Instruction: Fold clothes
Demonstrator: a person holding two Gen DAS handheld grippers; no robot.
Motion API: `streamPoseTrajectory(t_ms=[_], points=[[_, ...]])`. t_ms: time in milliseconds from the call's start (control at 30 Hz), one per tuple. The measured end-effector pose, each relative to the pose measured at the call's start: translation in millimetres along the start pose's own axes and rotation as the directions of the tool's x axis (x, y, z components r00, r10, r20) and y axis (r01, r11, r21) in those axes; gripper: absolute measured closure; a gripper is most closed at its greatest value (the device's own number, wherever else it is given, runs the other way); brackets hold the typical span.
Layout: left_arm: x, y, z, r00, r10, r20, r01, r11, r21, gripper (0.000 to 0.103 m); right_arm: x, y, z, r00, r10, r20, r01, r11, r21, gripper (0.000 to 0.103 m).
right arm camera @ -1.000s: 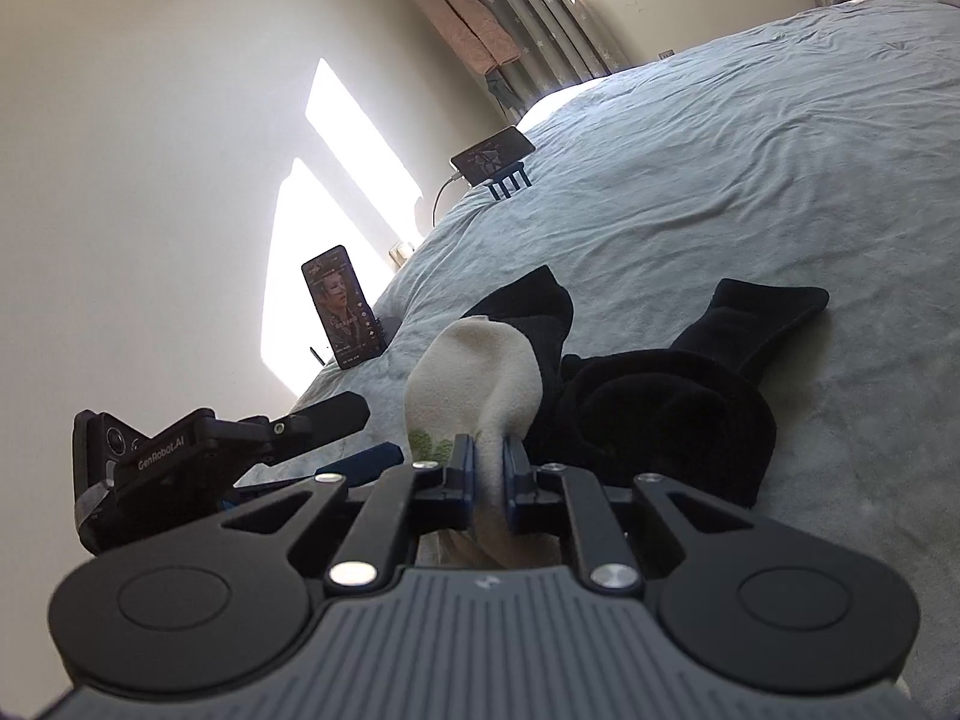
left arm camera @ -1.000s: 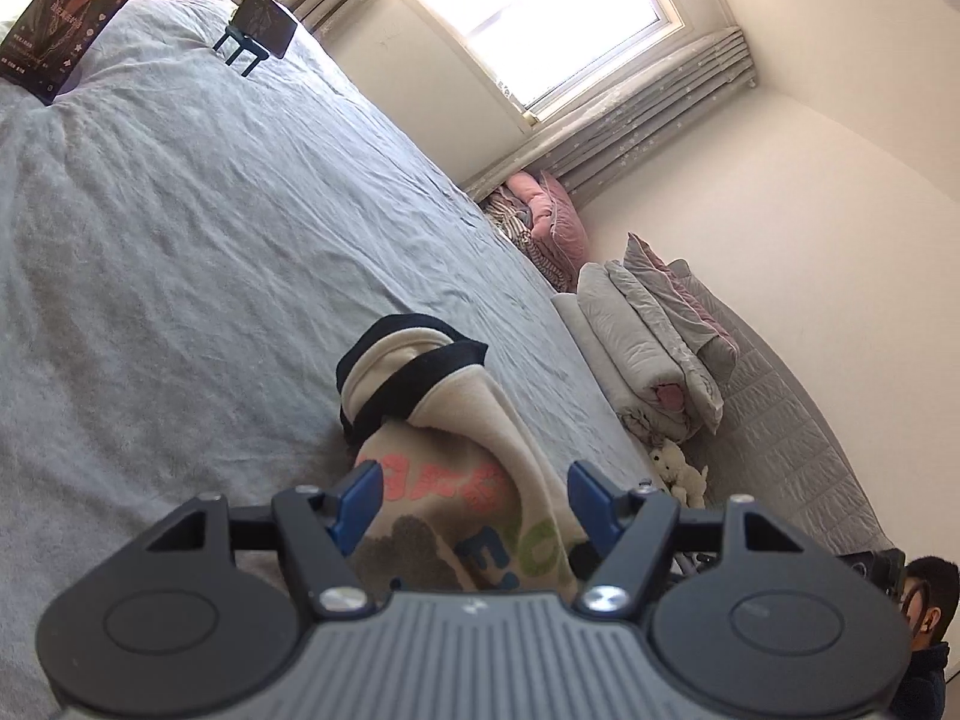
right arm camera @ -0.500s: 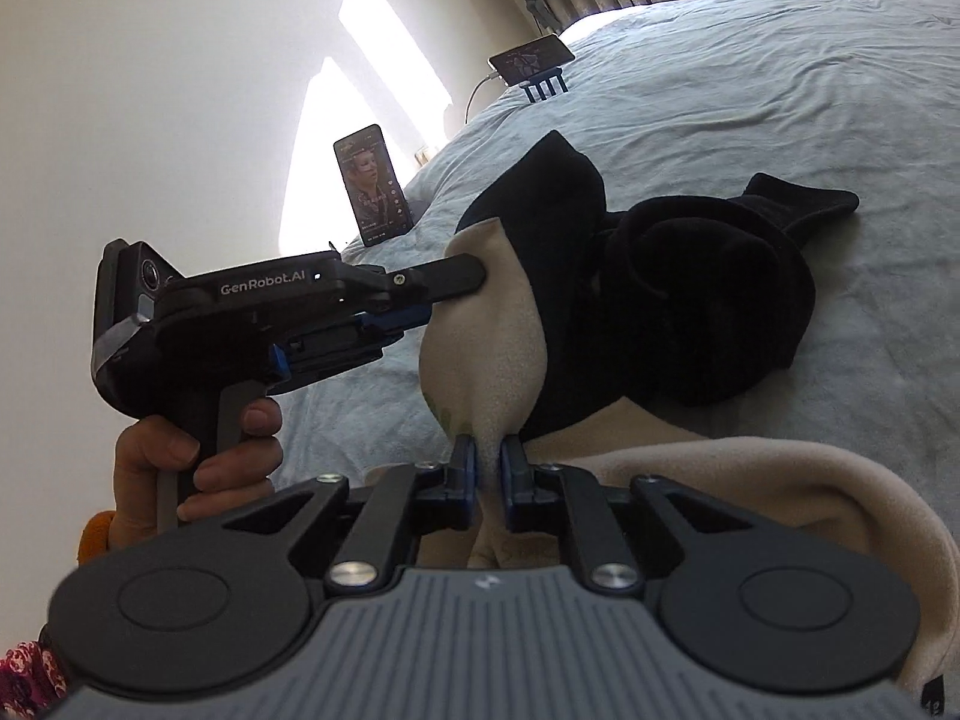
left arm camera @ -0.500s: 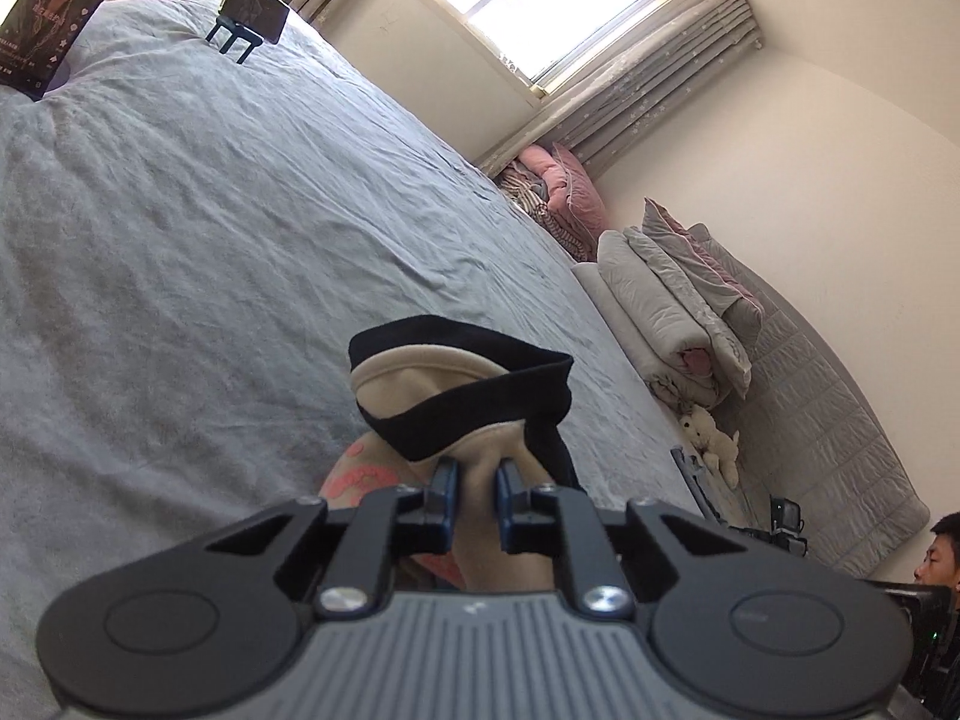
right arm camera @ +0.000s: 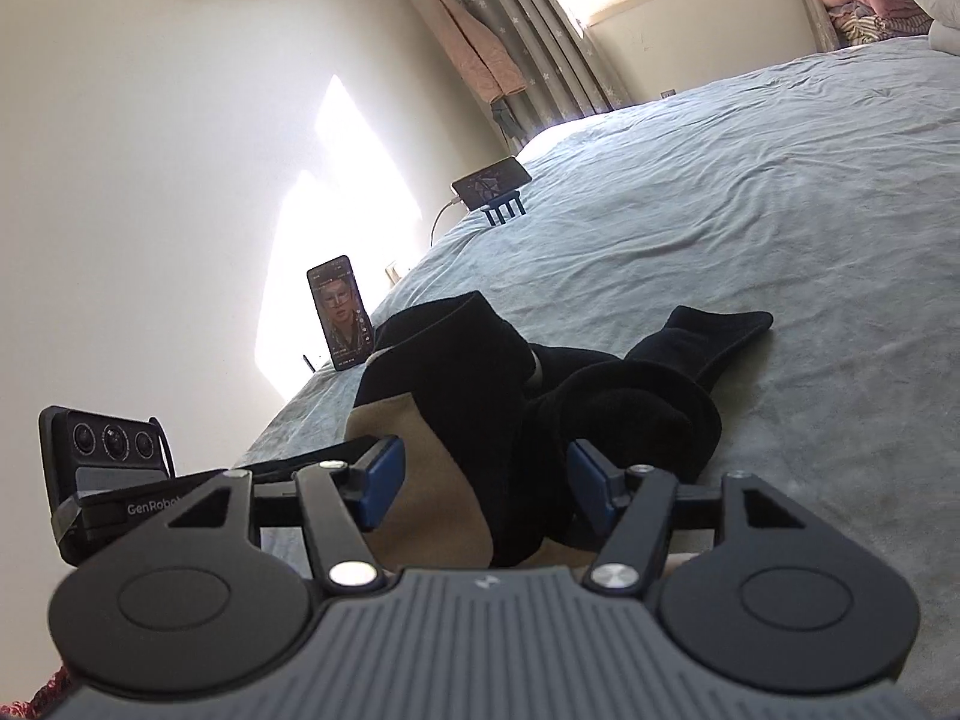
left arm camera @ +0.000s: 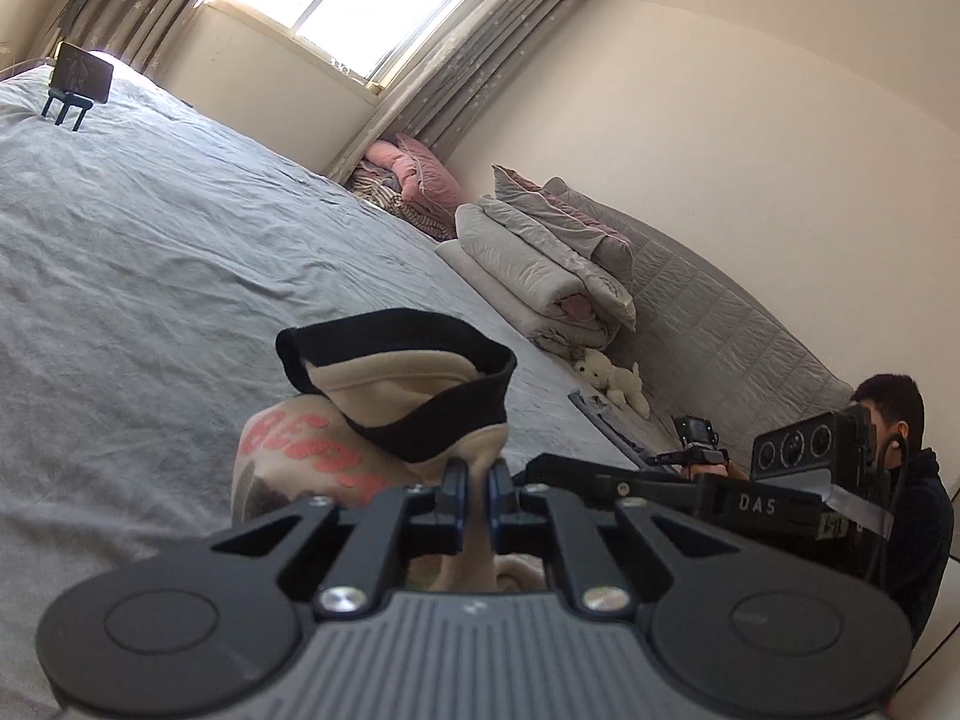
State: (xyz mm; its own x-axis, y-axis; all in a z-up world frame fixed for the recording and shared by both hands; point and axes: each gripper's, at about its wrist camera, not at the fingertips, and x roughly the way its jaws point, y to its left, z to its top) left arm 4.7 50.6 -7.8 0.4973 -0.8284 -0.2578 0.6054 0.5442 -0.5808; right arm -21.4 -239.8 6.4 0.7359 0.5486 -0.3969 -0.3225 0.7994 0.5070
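I count two grippers, one garment and two phones. My left gripper (left arm camera: 474, 495) is clamped on a fold of the beige cloth, its blue pads pressed tight against it. My right gripper (right arm camera: 483, 483) is opening; the garment (right arm camera: 432, 468) sits between its blue pads, which stand clear of the cloth on both sides.

The garment is a beige top with black trim and pink lettering, bunched up right at the fingertips of both grippers. In the left view its black-edged cuff (left arm camera: 402, 384) rises above the pinch and points up and away from me. In the right view a black sleeve (right arm camera: 708, 336) runs out to the right across the bed (right arm camera: 780, 192).

Beyond it, one phone (right arm camera: 339, 312) stands upright at the bed's edge. A second phone (right arm camera: 492, 180) rests on a small stand further back.
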Motion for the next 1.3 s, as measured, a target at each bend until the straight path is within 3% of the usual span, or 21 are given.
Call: streamPoseTrajectory(t_ms=[233,267,300,433,500,567,767,867,1033,1167,1300], points=[[9.8,-17.6,-11.2,0.995,-0.071,-0.07,0.077,0.994,0.079,0.096,1.8,-8.1,5.2,0.999,0.038,0.024,-0.04,0.998,0.055,0.04],[11.0,-17.3,-11.1,0.995,-0.07,-0.076,0.076,0.994,0.076,0.096,2.8,-9.5,5.1,0.999,0.05,0.017,-0.051,0.996,0.068,0.047],[12.2,-17.0,-11.0,0.994,-0.069,-0.082,0.075,0.995,0.072,0.096,3.7,-9.7,4.6,0.999,0.053,0.01,-0.054,0.996,0.073,0.067],[16.5,-15.6,-10.4,0.993,-0.066,-0.103,0.072,0.996,0.058,0.092,-1.3,-5.2,5.2,1.0,0.003,0.012,-0.004,0.999,0.043,0.084],[13.3,-14.8,-5.8,0.993,-0.082,-0.09,0.087,0.995,0.048,0.078,-8.4,-4.4,6.0,0.999,-0.025,0.023,0.024,0.999,0.037,0.086],[7.6,-14.3,-1.2,0.993,-0.099,-0.059,0.102,0.994,0.045,0.052,-17.2,-4.4,7.5,0.998,-0.057,0.036,0.056,0.998,0.029,0.087],[-1.6,-2.6,16.3,0.997,-0.057,0.047,0.057,0.998,0.0,0.033,-32.7,-26.6,2.9,0.98,-0.201,0.012,0.2,0.978,0.051,0.087],[6.1,14.3,23.6,0.997,0.018,0.072,-0.012,0.997,-0.081,0.031,-39.1,-42.4,-1.7,0.964,-0.267,-0.01,0.267,0.961,0.075,0.087],[39.9,36.3,22.6,0.993,0.122,0.005,-0.119,0.975,-0.19,0.031,-44.5,-65.2,-10.5,0.929,-0.366,-0.06,0.37,0.924,0.091,0.087],[65.2,38.9,15.6,0.994,0.095,-0.046,-0.103,0.966,-0.236,0.031,-46.4,-80.6,-16.8,0.907,-0.409,-0.096,0.418,0.903,0.099,0.087],[85.1,29.5,10.2,0.995,0.069,-0.077,-0.084,0.972,-0.219,0.031,-48.7,-86.2,-19.4,0.907,-0.407,-0.107,0.417,0.903,0.102,0.087]])
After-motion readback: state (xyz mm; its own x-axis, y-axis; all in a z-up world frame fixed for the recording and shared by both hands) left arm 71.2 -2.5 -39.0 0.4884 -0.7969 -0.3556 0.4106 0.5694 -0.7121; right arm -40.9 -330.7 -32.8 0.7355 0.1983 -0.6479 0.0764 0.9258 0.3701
